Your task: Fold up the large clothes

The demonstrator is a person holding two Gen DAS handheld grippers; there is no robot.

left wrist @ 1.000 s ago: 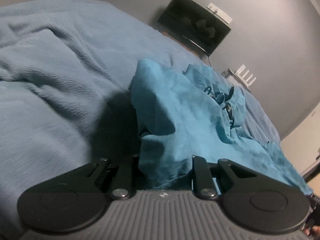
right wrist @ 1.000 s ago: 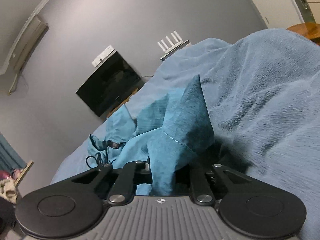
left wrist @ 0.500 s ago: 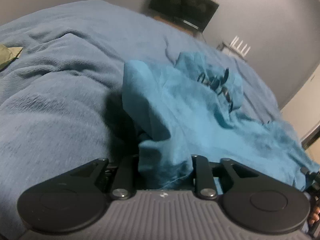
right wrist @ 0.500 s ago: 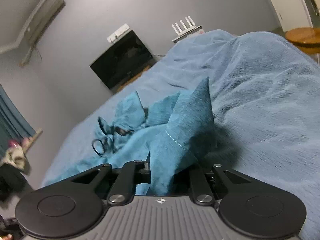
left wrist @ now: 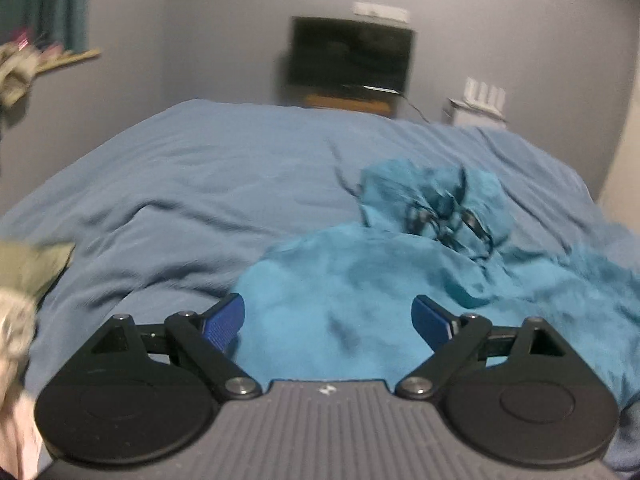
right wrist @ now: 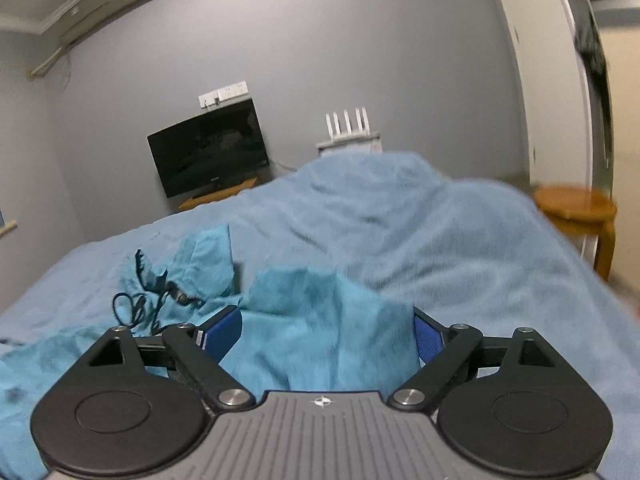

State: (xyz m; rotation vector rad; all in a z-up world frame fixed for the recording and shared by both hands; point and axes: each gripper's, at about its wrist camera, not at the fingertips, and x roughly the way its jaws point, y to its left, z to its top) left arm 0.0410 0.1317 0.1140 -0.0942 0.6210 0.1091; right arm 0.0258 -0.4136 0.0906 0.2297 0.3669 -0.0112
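A teal hooded garment [left wrist: 360, 280] lies crumpled on the blue bedspread [left wrist: 200, 168], its hood and dark drawstrings [left wrist: 444, 216] at the far end. My left gripper [left wrist: 328, 316] is opening wide; teal cloth lies between its blue pads [left wrist: 222, 322] but they do not press it. In the right wrist view the same garment [right wrist: 312, 320] bunches up between the fingers of my right gripper [right wrist: 328, 332], whose jaws are also opening, pads off the cloth. The drawstrings [right wrist: 136, 304] show to its left.
A dark screen [right wrist: 208, 148] on a wooden shelf and a white router [right wrist: 348, 128] stand at the wall beyond the bed [right wrist: 420, 240]. A round wooden stool [right wrist: 576, 208] is at the right. Olive cloth [left wrist: 28, 268] lies at the left bed edge.
Both grippers were shut on corners of the teal garment and have let go, jaws now wide. Both rose and rolled level. The cloth has dropped onto the bed.
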